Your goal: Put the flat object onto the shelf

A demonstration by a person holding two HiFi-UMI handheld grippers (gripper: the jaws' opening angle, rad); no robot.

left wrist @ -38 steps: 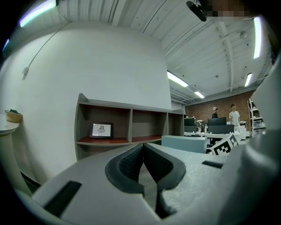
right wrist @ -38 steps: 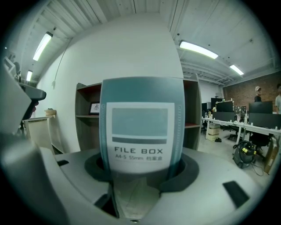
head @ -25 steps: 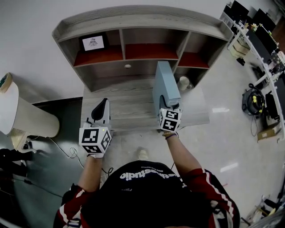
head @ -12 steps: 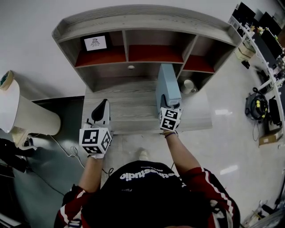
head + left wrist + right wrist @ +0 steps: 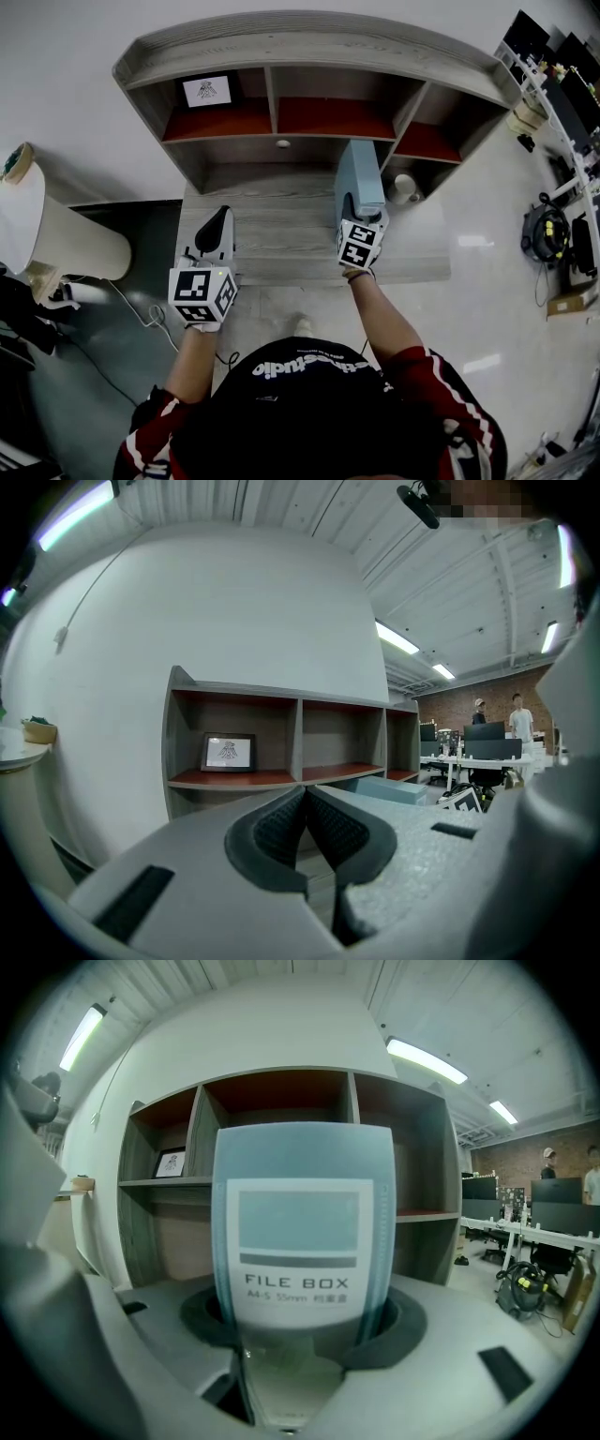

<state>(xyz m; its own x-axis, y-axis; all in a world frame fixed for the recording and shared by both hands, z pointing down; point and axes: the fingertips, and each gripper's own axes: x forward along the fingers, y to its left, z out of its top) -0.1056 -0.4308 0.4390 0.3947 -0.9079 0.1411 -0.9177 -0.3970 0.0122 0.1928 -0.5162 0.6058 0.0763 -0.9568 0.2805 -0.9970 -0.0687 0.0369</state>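
Observation:
A pale blue file box [image 5: 359, 176] stands on its narrow edge above the desk, its far end near the shelf unit [image 5: 309, 56]. My right gripper [image 5: 361, 217] is shut on its near end; in the right gripper view the file box [image 5: 300, 1232] fills the space between the jaws, its spine label facing me. My left gripper [image 5: 215, 228] hovers over the desk's left part, shut with nothing in it; in the left gripper view its pads [image 5: 281, 829] meet. The shelf [image 5: 412, 1215] has three red-floored compartments.
A framed picture [image 5: 207, 91] stands in the left compartment. A small white object [image 5: 404, 187] sits under the right compartment beside the box. A white round table [image 5: 42, 234] is at the left. Office desks with monitors [image 5: 562, 84] lie far right.
My right gripper has carried the file box a little further toward the shelf and to the right. The left gripper has barely shifted.

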